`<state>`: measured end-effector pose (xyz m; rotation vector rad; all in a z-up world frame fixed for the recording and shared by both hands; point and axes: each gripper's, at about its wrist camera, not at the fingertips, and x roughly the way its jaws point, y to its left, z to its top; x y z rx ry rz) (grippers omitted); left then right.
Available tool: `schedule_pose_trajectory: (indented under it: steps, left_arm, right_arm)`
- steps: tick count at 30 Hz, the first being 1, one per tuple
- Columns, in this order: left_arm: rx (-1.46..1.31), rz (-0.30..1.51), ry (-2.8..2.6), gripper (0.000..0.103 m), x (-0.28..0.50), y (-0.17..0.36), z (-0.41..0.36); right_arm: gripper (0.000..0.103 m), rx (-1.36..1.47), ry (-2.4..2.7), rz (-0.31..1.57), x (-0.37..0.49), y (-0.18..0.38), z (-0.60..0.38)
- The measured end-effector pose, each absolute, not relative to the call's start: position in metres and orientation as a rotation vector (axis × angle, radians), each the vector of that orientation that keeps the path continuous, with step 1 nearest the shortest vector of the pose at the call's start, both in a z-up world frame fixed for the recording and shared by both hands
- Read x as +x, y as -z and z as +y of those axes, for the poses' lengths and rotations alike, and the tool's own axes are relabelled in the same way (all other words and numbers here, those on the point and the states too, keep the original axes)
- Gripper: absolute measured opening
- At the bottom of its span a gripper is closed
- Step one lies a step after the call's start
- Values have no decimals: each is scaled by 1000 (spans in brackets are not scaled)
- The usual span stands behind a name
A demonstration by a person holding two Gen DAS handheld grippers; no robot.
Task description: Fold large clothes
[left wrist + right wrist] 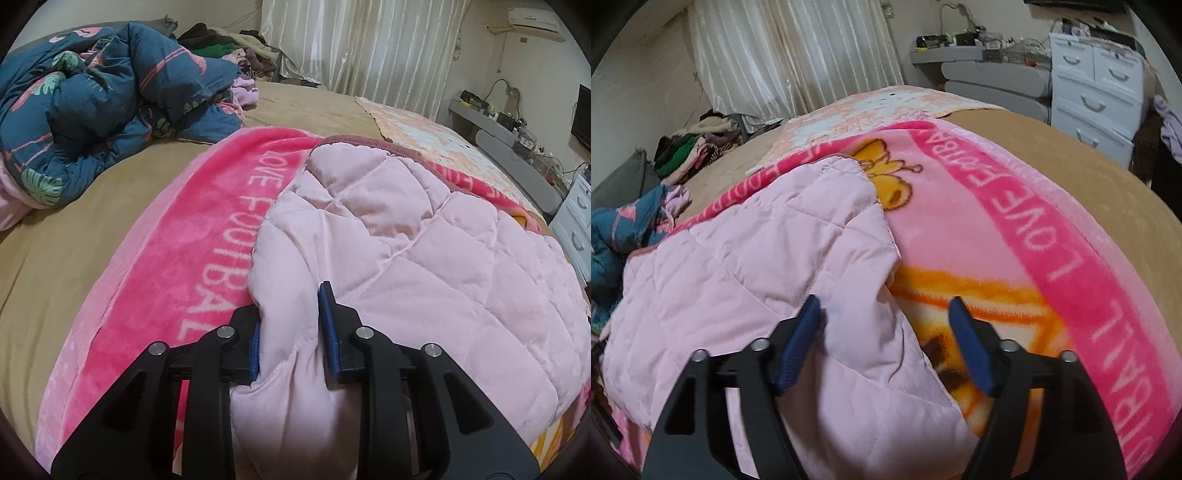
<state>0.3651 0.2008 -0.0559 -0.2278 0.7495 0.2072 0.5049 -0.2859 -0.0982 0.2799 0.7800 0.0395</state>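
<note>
While the left gripper (291,332) pinches a bunched near edge of the pink jacket (406,236), the right gripper (886,343) stands open, jacket hem between its pads untouched. Jacket runs away from both grippers across the blanket (1015,236); left is nearer for the next fold.

Home bedroom; wide bed (92,206) with rumpled duvet (110,92); curtains (362,40); white drawers (1097,92); clothes pile (698,144).

Both wrist views look down, close, sharing the pink jacket (424,236).
</note>
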Motion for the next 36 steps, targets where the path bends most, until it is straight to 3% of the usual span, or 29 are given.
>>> schedule_pose_trajectory:
  steps: [4, 6, 8, 10, 12, 22, 36]
  left_arm:
    - [-244, 745, -209, 35, 358, 49, 200]
    - [-250, 742, -199, 57, 354, 43, 199]
    - [-239, 725, -192, 70, 346, 34, 193]
    - [-229, 711, -187, 75, 340, 25, 187]
    - [-218, 690, -183, 90, 331, 13, 180]
    - [-177, 571, -138, 94, 270, -40, 149]
    - [-173, 597, -131, 94, 221, -22, 137]
  right_arm:
    - [88, 301, -48, 779, 500, 93, -287]
    - [95, 312, -63, 765, 496, 87, -286]
    - [97, 312, -65, 737, 488, 77, -284]
    - [97, 306, -73, 711, 480, 66, -281]
    - [97, 298, -79, 673, 468, 52, -278]
    - [99, 302, -64, 515, 408, 4, -271]
    - [99, 313, -89, 465, 340, 2, -256]
